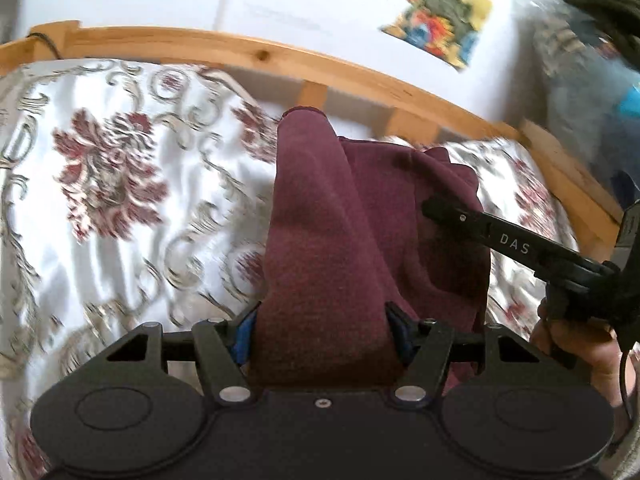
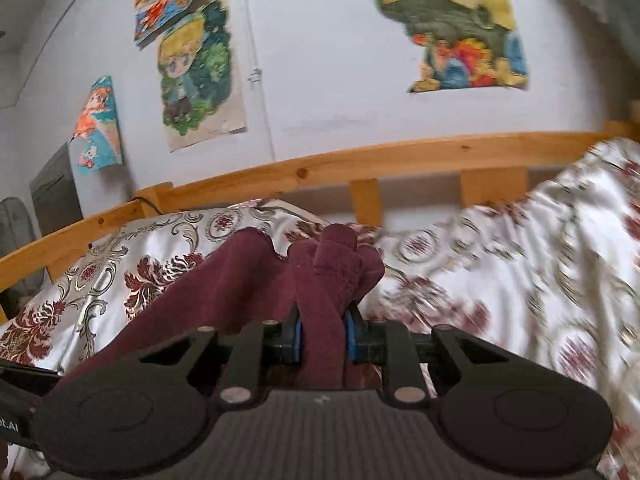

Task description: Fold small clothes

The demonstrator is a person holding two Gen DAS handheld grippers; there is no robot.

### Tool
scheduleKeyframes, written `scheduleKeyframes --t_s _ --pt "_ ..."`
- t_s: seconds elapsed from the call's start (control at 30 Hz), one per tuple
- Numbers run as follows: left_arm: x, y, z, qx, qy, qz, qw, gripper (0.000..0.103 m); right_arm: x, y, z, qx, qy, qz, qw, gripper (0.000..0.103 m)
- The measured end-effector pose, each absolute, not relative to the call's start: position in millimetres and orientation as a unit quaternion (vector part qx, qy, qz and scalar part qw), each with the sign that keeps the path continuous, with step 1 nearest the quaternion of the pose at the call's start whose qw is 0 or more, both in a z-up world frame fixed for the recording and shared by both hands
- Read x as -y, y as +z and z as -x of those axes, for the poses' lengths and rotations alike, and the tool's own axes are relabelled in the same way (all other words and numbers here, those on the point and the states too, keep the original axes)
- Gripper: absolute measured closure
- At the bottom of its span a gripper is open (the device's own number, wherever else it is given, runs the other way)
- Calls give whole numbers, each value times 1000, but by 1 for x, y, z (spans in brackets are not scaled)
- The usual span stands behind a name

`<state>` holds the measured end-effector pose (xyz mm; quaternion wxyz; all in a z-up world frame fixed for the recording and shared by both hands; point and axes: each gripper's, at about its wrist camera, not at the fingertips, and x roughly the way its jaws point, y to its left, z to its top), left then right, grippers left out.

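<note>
A maroon knit garment (image 1: 340,232) is held up over the bed. My left gripper (image 1: 322,332) is shut on a broad fold of it, cloth filling the gap between the blue pads (image 1: 242,338). In the right wrist view the garment (image 2: 324,280) bunches between my right gripper's (image 2: 323,338) blue pads (image 2: 297,340), shut on it. The right gripper's black finger (image 1: 500,236) reaches in from the right against the cloth in the left wrist view. The garment's lower part is hidden behind the gripper bodies.
The bed has a white satin cover with maroon floral pattern (image 1: 108,184). A wooden bed rail (image 1: 280,56) runs along the wall side (image 2: 400,160). Posters (image 2: 200,76) hang on the white wall. Dark clothes (image 1: 604,4) pile at the far right.
</note>
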<state>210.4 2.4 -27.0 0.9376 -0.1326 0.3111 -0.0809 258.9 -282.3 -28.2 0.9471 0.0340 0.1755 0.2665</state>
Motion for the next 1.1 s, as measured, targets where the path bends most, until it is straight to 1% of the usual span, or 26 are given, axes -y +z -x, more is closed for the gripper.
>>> scheduleKeyframes --t_s 0.2,0.4,0.53,0.83,0.9,1.03,1.07,1.1 --pt "-19 -39 -236 -316 -45 153 935 38 240 -31 -299 -201 282 1 938 80" --pt "-30 -72 -255 -346 -18 183 920 38 213 -55 -324 -240 272 48 931 80" --pt "-37 -84 -261 -361 -8 202 910 37 205 -66 -330 -252 256 66 931 79" --pt "-34 -88 -265 -371 -8 183 910 36 204 -75 -338 -264 232 79 933 77" --pt "-34 -88 -266 -372 -9 183 910 35 205 -76 -339 -267 227 77 933 75" --pt "-35 -88 -266 -373 -9 188 909 34 209 -79 -341 -269 216 75 936 59" --pt "-35 -88 -266 -373 -10 189 908 34 211 -79 -341 -269 214 72 936 56" --pt "-35 -88 -267 -374 -10 189 908 34 213 -80 -341 -270 213 70 937 56"
